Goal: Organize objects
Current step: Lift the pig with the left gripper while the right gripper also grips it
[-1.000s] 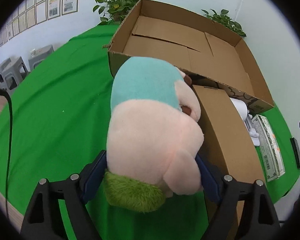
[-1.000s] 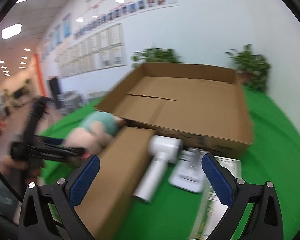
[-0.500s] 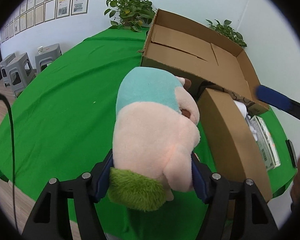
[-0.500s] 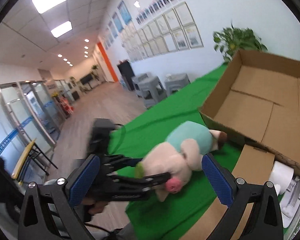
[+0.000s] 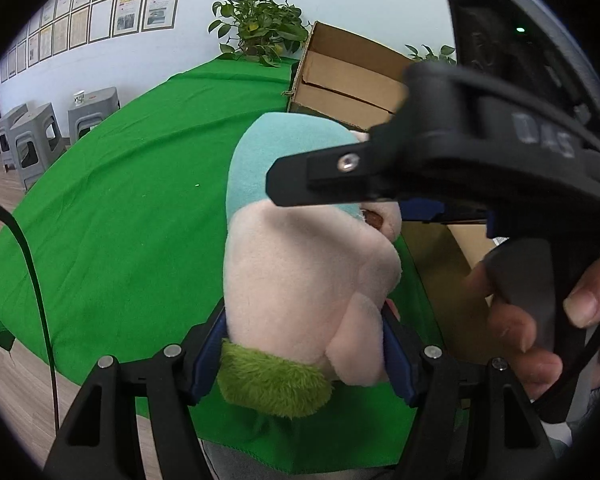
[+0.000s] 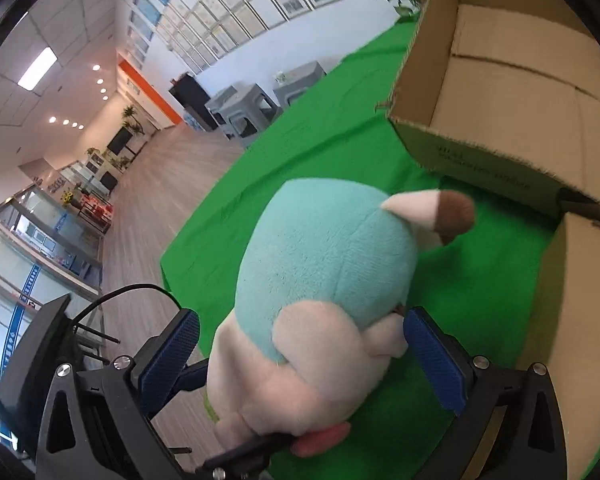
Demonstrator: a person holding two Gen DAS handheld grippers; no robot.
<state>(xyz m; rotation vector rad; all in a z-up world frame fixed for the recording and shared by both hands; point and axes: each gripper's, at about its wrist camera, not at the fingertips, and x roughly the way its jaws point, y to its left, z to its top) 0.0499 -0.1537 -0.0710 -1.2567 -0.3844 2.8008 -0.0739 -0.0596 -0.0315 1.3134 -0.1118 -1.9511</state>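
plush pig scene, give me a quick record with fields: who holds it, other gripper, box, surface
held item: plush pig, pink with a teal back
holder: left gripper, pads pressed on the pig's sides
other gripper: right gripper, jaws open, straddling the pig, pads not pressing
box: large open cardboard box, nothing visible inside
second box: closed cardboard box beside the pig
surface: green tablecloth

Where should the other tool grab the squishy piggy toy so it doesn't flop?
Probably around the plump teal middle of the plush pig, coming from above with one pad on each side. The left tool already pinches its lower end by the green tuft, so the far end hangs free. The right tool stands open astride the body, and the soft round belly should squeeze in and hold.
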